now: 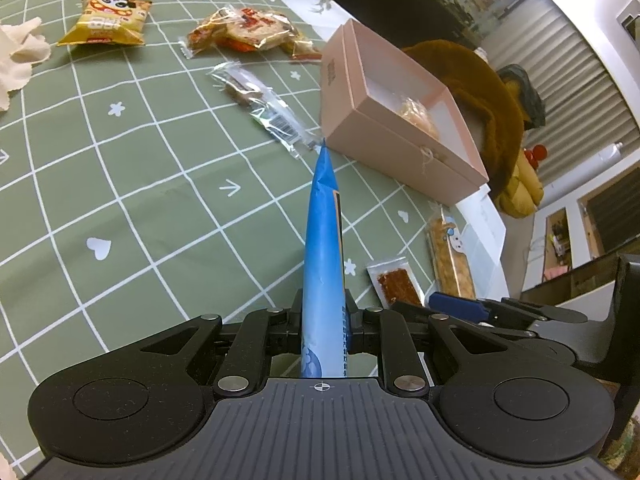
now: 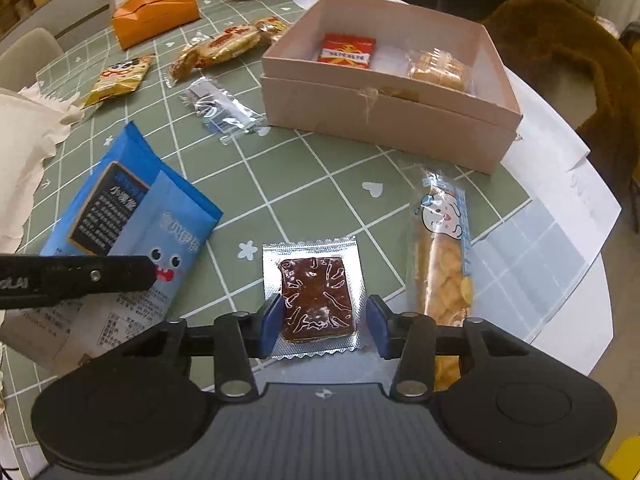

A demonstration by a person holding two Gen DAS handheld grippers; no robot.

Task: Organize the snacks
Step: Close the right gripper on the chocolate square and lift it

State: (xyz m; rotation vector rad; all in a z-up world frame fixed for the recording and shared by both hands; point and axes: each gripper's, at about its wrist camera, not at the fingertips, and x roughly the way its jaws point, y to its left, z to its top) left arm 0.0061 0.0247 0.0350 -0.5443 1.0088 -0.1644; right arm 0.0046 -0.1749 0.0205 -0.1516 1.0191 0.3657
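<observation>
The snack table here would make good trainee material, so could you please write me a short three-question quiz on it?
1. True or false: the left gripper is shut on the blue snack packet.
2. Which items already lie in the pink box?
A. a red packet and a clear pack of biscuits
B. the yellow cartoon packet
C. nothing
3. Fill in: the pack between the right gripper's fingers holds a dark ____ slab.

Key: 1 true; 2 A; 3 brown: the foil-edged brown snack pack lies on the green checked tablecloth.
</observation>
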